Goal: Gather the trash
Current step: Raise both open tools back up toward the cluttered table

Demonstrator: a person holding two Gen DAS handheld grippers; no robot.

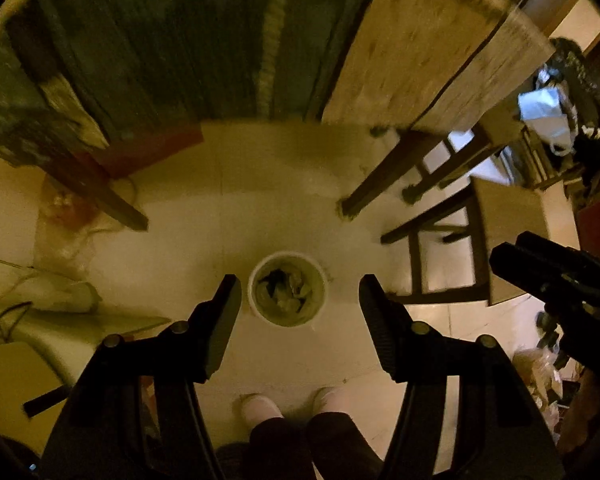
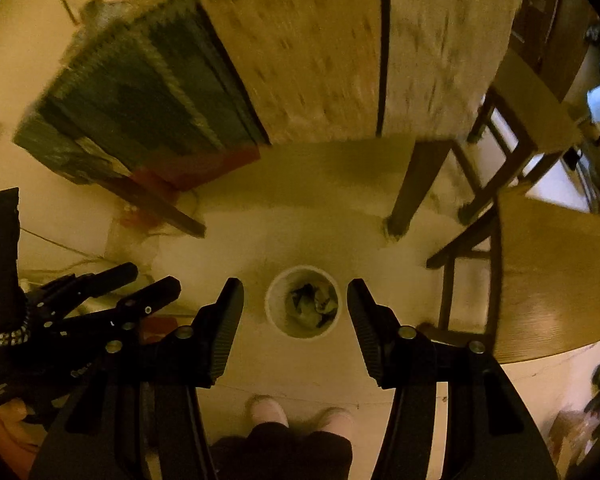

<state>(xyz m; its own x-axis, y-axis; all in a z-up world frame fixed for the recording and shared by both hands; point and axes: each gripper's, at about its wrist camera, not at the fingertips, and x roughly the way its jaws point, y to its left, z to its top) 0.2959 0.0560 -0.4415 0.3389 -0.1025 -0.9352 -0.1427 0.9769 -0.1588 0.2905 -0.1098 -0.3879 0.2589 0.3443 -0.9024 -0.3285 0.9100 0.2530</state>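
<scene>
both claws spread and empty above the trash bin

the left gripper (image 1: 300,284) points down at the floor, its two black fingers spread wide with nothing between them. in the gap between the fingertips, at the centre of the left wrist view, stands the white trash bin (image 1: 256,300), round and open-topped on the pale floor (image 1: 260,208), with crumpled trash (image 1: 286,290) inside it.

the right gripper (image 2: 295,288) is spread the same way, empty, and frames the same bin just below the centre of its view. each gripper shows in the other's picture: the right one at the right edge of the left wrist view, the left one at the left edge of the right wrist view.

at the bottom centre of both views are the person's feet in pale slippers (image 1: 260,406). a wooden table (image 1: 432,52) fills the upper right of the left view, a chair (image 2: 548,276) the right of the right view.

no brand, label or writing can be read anywhere; the frames are dim and blurred.
</scene>
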